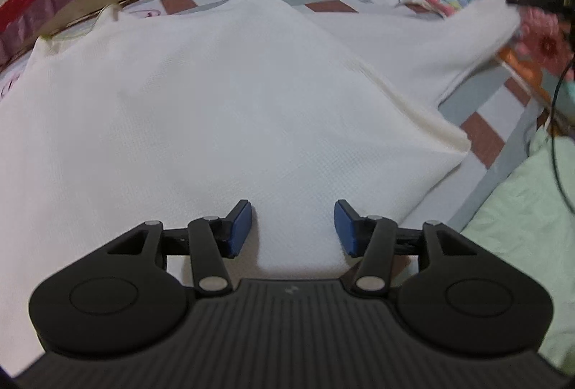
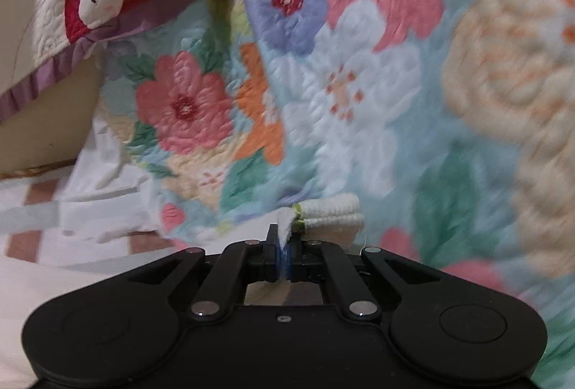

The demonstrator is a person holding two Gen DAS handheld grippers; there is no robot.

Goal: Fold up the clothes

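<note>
Across the checked bedsheet [image 1: 481,133] lies the white garment [image 1: 215,101]; the right gripper [image 2: 284,257] pinches its cuff, probably to fold the sleeve inward, while the left gripper [image 1: 293,227] hovers unclenched above the body.

Floral quilt [image 2: 323,83] close ahead

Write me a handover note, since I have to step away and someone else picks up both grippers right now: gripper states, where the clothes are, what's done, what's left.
Right gripper: shut on the ribbed sleeve cuff of the white garment, lifted toward the floral quilt.
Left gripper: open, pads apart over the garment's near part, pinching nothing.
The garment lies spread on the checked bed sheet, body flat, one sleeve drawn out to the right.
Done: sleeve gripped.
Left: no fold visible yet; probably bring the sleeve across the body, then fold the rest.
</note>
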